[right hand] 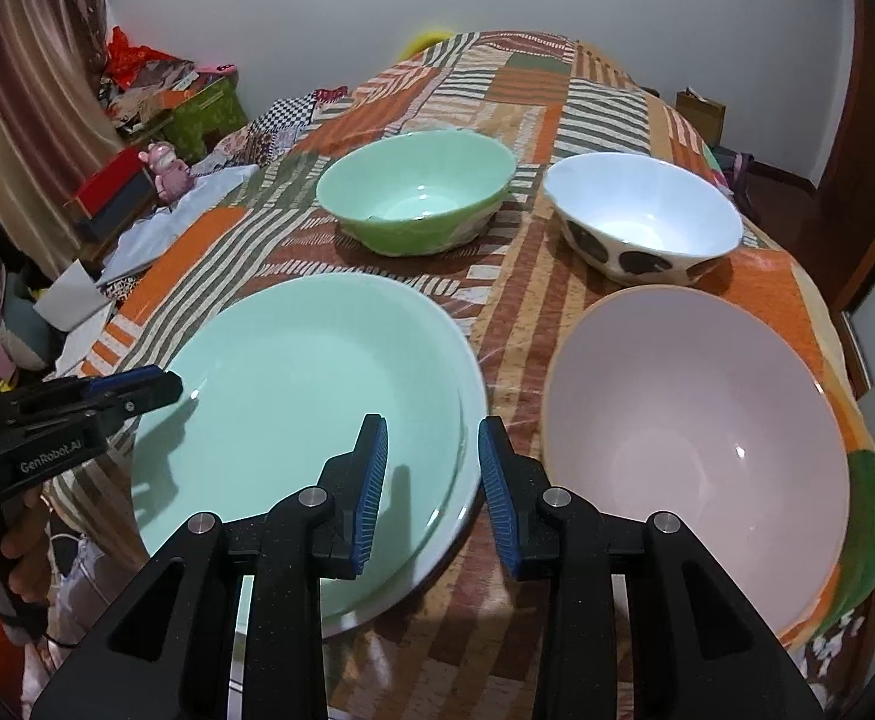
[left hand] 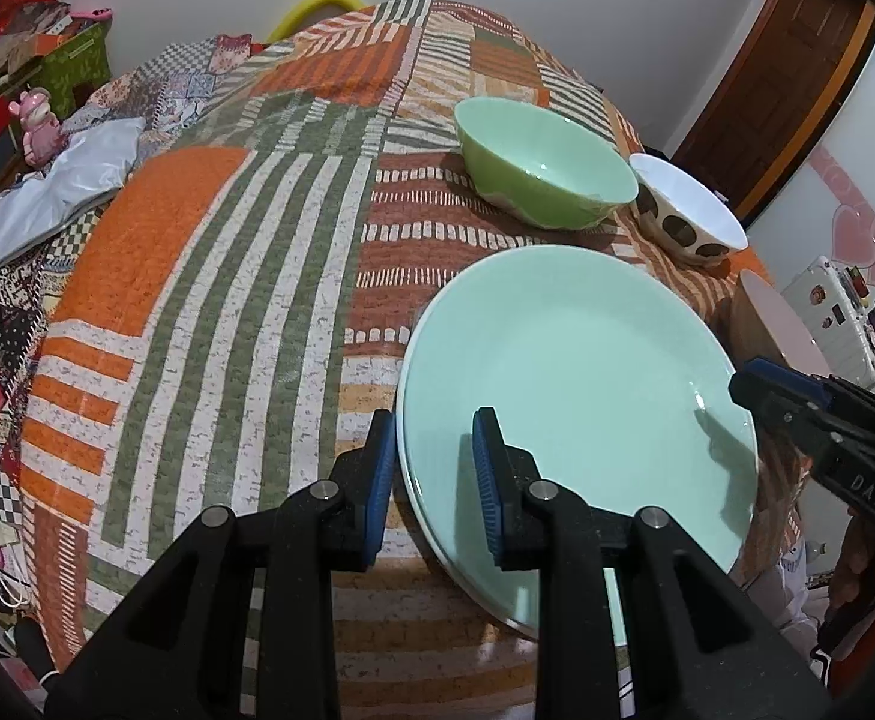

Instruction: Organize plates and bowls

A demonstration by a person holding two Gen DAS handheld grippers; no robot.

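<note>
A mint green plate (left hand: 581,396) (right hand: 311,420) lies on the patchwork cloth, seemingly on top of a second plate. My left gripper (left hand: 431,480) is open, its fingers straddling the plate's left rim. My right gripper (right hand: 431,486) is open, straddling the plate's right rim. A green bowl (left hand: 542,162) (right hand: 416,192) and a white bowl with dark spots (left hand: 686,210) (right hand: 644,219) stand beyond the plate. A large pink bowl (right hand: 695,432) (left hand: 767,318) stands right of the plate. Each gripper shows in the other's view, the right (left hand: 761,390) and the left (right hand: 155,390).
The table (left hand: 209,276) is covered with an orange, green and white patchwork cloth. A grey bag (left hand: 53,192), a pink figurine (left hand: 38,123) and boxes lie at the far left. A wooden door (left hand: 785,78) is at the right.
</note>
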